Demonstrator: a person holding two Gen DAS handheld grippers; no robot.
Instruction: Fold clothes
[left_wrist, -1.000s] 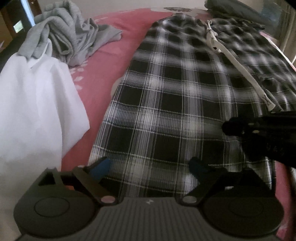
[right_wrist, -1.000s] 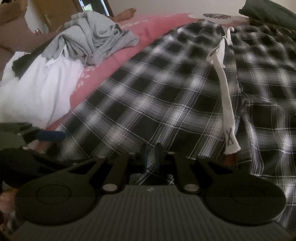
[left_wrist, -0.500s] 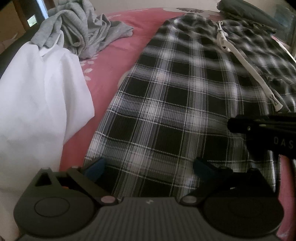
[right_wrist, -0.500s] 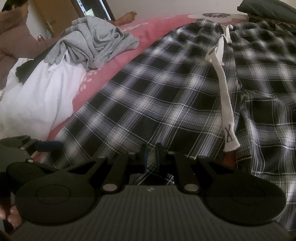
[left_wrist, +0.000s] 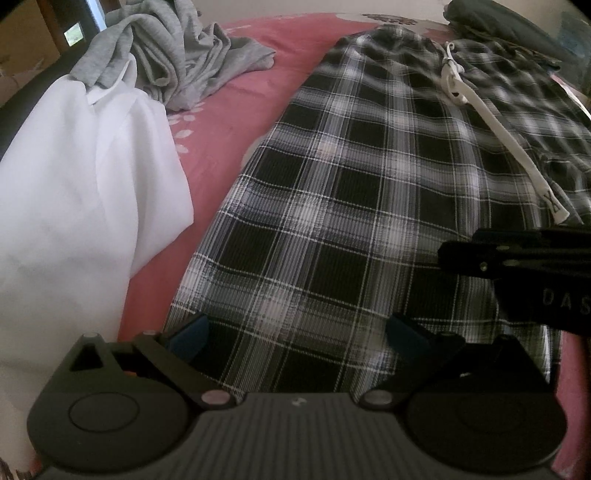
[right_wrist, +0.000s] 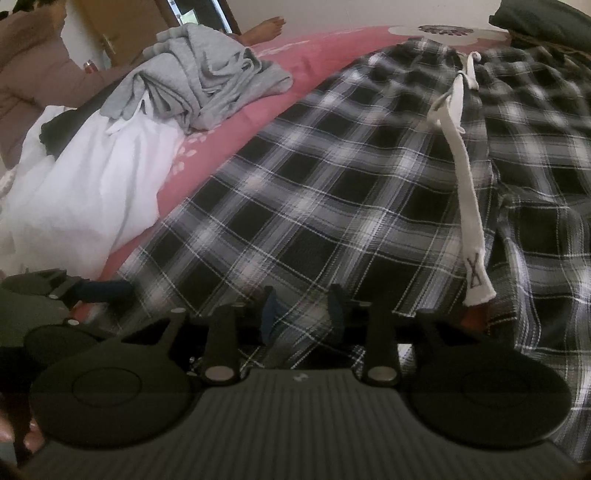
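Black-and-white plaid trousers (left_wrist: 351, 184) lie flat along the pink bed, and their white drawstring (left_wrist: 517, 155) trails down the middle. My left gripper (left_wrist: 295, 325) hovers open and wide over the near hem, with its blue pads apart above the cloth. In the right wrist view, my right gripper (right_wrist: 303, 306) sits at the hem of the trousers (right_wrist: 332, 184), just left of the drawstring (right_wrist: 467, 192) end. Its jaws are opening. Plaid cloth lies between them and the pads do not press on it. The right gripper's black body (left_wrist: 517, 266) shows at the right edge of the left wrist view.
A white garment (left_wrist: 74, 184) is heaped left of the trousers, with a crumpled grey garment (left_wrist: 177, 55) behind it. Pink bedsheet (left_wrist: 229, 122) shows between them. A dark bundle (left_wrist: 509, 29) lies at the far right. A person's bare foot (right_wrist: 266, 29) rests beyond the bed.
My right gripper's jaws, pinched together on the trouser hem before, have parted. The left gripper stays open and has shifted only slightly.
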